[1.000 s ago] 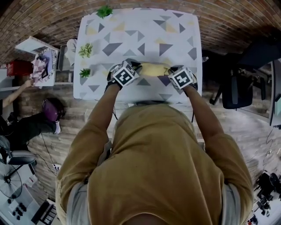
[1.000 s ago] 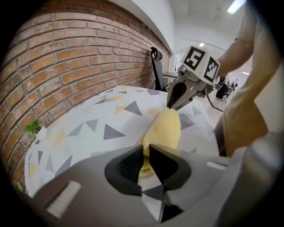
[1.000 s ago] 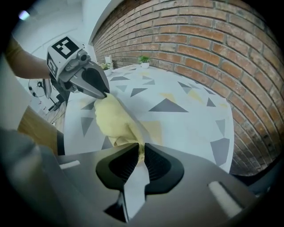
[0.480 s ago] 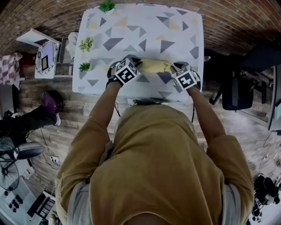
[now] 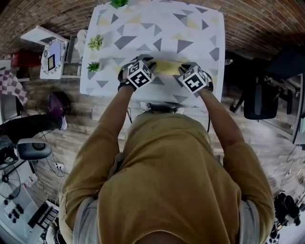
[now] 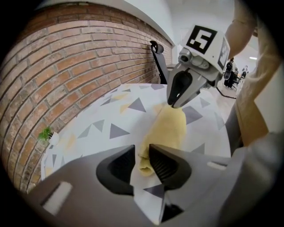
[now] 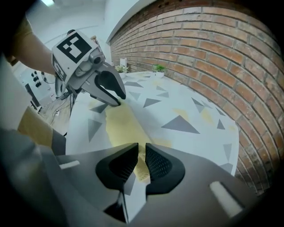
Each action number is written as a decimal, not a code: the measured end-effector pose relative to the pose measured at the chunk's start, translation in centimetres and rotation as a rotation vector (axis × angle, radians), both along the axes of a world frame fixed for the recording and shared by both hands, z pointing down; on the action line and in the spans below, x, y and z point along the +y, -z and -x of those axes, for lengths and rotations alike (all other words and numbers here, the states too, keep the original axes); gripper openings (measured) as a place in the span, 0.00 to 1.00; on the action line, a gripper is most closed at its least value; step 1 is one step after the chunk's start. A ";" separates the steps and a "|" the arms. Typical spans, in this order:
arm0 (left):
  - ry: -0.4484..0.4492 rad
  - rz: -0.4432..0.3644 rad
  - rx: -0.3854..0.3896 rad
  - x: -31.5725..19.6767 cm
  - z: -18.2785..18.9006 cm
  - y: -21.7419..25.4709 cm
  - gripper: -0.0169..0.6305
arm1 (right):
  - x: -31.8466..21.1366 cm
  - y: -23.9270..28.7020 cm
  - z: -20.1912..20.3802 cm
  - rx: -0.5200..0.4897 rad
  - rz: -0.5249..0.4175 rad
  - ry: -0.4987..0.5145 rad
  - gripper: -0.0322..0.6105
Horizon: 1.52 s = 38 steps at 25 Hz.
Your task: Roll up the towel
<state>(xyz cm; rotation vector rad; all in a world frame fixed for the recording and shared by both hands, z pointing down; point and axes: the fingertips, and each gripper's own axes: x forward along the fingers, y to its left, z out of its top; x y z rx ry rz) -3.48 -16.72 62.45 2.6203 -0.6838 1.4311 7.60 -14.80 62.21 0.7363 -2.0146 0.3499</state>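
A yellow towel [image 5: 167,66] lies as a loose roll across the near part of the white table [image 5: 190,28] with its grey and yellow triangles. My left gripper [image 5: 144,65] is shut on the roll's left end. In the left gripper view the towel [image 6: 167,126] runs from my jaws [image 6: 142,158] to the right gripper [image 6: 174,104]. My right gripper [image 5: 184,69] is shut on the roll's right end. In the right gripper view the towel [image 7: 124,124] stretches from my jaws [image 7: 141,158] to the left gripper [image 7: 116,101].
Small potted plants [image 5: 95,42] [image 5: 93,66] stand along the table's left edge and another [image 5: 118,4] at its far left corner. A brick wall [image 6: 66,57] runs behind the table. A dark chair [image 5: 259,100] stands to the right.
The right gripper has shifted a little to the left along the towel and rolled. The left gripper has stayed almost where it was. Both remain closed on the towel's ends.
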 end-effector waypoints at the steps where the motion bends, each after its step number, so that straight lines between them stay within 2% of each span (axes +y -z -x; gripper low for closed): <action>1: 0.002 -0.020 -0.010 -0.1 0.1 0.0 0.19 | 0.0 -0.4 0.0 0.001 0.006 0.002 0.13; 4: 0.010 -0.057 -0.030 -0.2 0.2 -0.1 0.23 | 0.2 -1.2 0.0 0.010 0.017 0.005 0.13; 12: 0.011 -0.039 -0.038 0.0 0.3 -0.4 0.24 | 0.3 -1.2 0.1 0.006 -0.038 -0.033 0.12; 15: 0.003 -0.041 -0.033 -0.2 0.2 -0.5 0.24 | 0.4 -1.7 0.1 0.020 -0.033 -0.038 0.12; 23: 0.023 0.019 0.033 -0.8 0.1 -0.6 0.24 | 0.0 -1.0 0.5 0.070 0.023 -0.027 0.11; 30: 0.047 -0.011 0.114 -1.4 -0.5 -0.5 0.24 | -0.3 -1.3 0.3 0.085 0.044 -0.064 0.11; 35: 0.039 -0.033 0.133 -1.3 -0.5 -0.6 0.24 | 0.2 -1.9 0.2 0.077 0.062 -0.088 0.11; 38: 0.064 -0.037 0.156 -1.3 -0.4 -0.6 0.24 | 0.2 -2.1 0.1 0.108 0.044 -0.078 0.11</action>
